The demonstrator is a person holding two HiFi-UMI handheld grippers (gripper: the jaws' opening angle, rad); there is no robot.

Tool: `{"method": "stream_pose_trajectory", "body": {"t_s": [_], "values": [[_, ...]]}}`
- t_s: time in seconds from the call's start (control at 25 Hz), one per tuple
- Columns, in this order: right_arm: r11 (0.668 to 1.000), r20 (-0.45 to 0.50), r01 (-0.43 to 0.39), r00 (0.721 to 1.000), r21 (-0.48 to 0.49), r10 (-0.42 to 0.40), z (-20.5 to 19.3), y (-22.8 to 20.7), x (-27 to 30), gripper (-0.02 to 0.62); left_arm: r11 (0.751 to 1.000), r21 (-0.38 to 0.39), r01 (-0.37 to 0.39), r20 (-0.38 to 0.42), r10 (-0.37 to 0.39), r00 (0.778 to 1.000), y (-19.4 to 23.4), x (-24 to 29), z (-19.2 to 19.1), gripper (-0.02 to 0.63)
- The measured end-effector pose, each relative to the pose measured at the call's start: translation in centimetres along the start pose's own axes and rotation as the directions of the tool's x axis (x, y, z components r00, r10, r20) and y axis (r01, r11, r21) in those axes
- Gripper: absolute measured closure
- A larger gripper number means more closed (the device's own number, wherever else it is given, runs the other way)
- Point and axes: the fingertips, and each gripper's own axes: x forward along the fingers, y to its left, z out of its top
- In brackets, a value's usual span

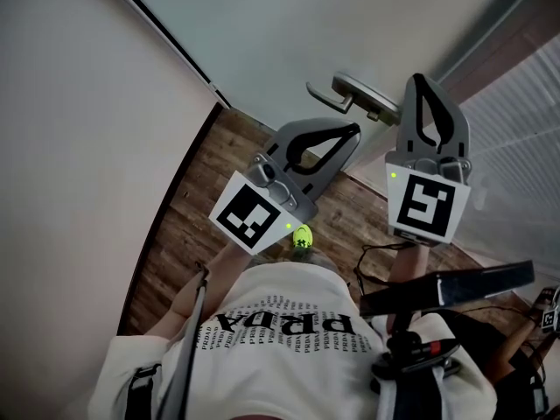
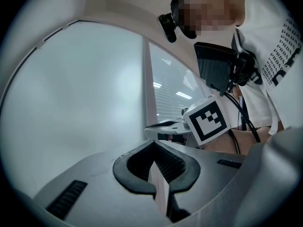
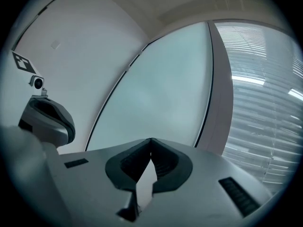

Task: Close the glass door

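Observation:
The frosted glass door (image 1: pixel 289 33) fills the top of the head view, with its metal lever handle (image 1: pixel 357 95) low on its right side. My left gripper (image 1: pixel 353 132) is shut and holds nothing, its tips just below and left of the handle and apart from it. My right gripper (image 1: pixel 419 80) is also shut and empty, its tips just right of the handle's plate. In the left gripper view the shut left gripper (image 2: pixel 152 144) points at the glass door (image 2: pixel 80 93). The right gripper (image 3: pixel 150 140) faces the door (image 3: pixel 161 84) too.
A white wall (image 1: pixel 79 129) runs along the left and a glass partition with blinds (image 1: pixel 525 138) along the right. Wood floor (image 1: pixel 192 208) lies below the door. A black device (image 1: pixel 455 287) and cables hang at the person's chest.

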Motion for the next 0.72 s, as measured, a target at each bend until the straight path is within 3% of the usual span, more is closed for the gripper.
{"method": "stream_pose_trajectory", "body": {"t_s": [0.72], "values": [[0.999,-0.016,-0.036,0.999,-0.002,0.036,-0.3,1.2,0.2,0.597,1.0,-0.017,-0.013,-0.016,0.013,1.0,-0.2,-0.3,-0.6,0.612]]}}
